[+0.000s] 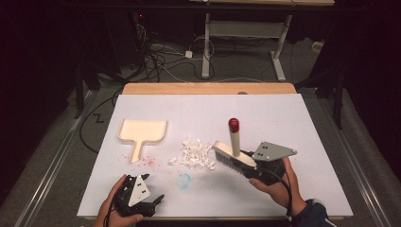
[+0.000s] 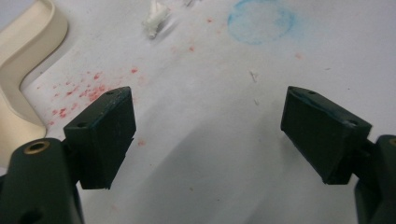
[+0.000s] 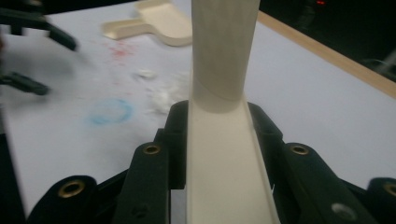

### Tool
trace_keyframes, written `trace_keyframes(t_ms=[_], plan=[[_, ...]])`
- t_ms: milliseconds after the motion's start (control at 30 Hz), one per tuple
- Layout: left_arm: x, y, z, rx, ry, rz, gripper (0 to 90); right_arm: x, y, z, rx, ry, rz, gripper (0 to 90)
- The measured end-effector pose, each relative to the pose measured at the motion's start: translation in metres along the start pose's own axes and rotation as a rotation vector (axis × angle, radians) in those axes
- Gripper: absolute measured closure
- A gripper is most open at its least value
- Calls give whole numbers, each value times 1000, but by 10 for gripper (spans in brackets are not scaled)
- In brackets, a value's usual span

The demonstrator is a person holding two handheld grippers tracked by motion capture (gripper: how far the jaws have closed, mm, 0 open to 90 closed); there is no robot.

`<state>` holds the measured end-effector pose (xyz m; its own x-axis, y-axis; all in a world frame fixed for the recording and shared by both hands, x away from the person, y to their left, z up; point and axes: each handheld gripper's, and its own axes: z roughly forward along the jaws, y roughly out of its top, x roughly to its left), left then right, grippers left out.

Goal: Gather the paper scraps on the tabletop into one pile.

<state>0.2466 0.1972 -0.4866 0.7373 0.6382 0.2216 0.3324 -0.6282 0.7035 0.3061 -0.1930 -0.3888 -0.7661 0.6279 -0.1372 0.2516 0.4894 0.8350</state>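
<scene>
A cream hand brush [image 1: 234, 153] with a red-tipped handle stands upright just right of a pile of white paper scraps [image 1: 194, 153], bristles down. My right gripper [image 1: 255, 168] is shut on the brush's block; in the right gripper view the jaws clamp the cream body [image 3: 219, 140] from both sides. A cream dustpan [image 1: 142, 131] lies flat at the left of the white mat, handle toward me. My left gripper [image 1: 152, 188] sits near the front left edge, open and holding nothing. In the left gripper view [image 2: 205, 126] bare mat lies between its pads, the dustpan [image 2: 28, 51] at far left.
A faint blue ring stain [image 1: 184, 179] and red specks [image 1: 149, 161] mark the mat in front of the scraps. The wooden table edge [image 1: 208, 88] runs along the far side. Beyond it are floor cables and a white desk frame [image 1: 206, 47].
</scene>
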Motion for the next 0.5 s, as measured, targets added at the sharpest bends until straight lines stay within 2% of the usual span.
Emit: trace_keyframes(t_ms=[100,167,200,300,367,500], plan=[[1,0,0,-1,5,-2,168,-11,-13,1,20,-113,56,677],[1,0,0,4,2,-12,168,-15,-20,9,42,-194,76,677],[2,1,0,-1,6,0,168,-16,-23,14,58,-227,76,677],[2,1,1,1,3,1,168,-14,-29,32,80,-236,114,677],[1,1,2,2,0,3,168,-6,-26,42,83,-212,118,677],[-1,2,5,3,-27,-11,169,18,-15,60,103,-157,57,678]])
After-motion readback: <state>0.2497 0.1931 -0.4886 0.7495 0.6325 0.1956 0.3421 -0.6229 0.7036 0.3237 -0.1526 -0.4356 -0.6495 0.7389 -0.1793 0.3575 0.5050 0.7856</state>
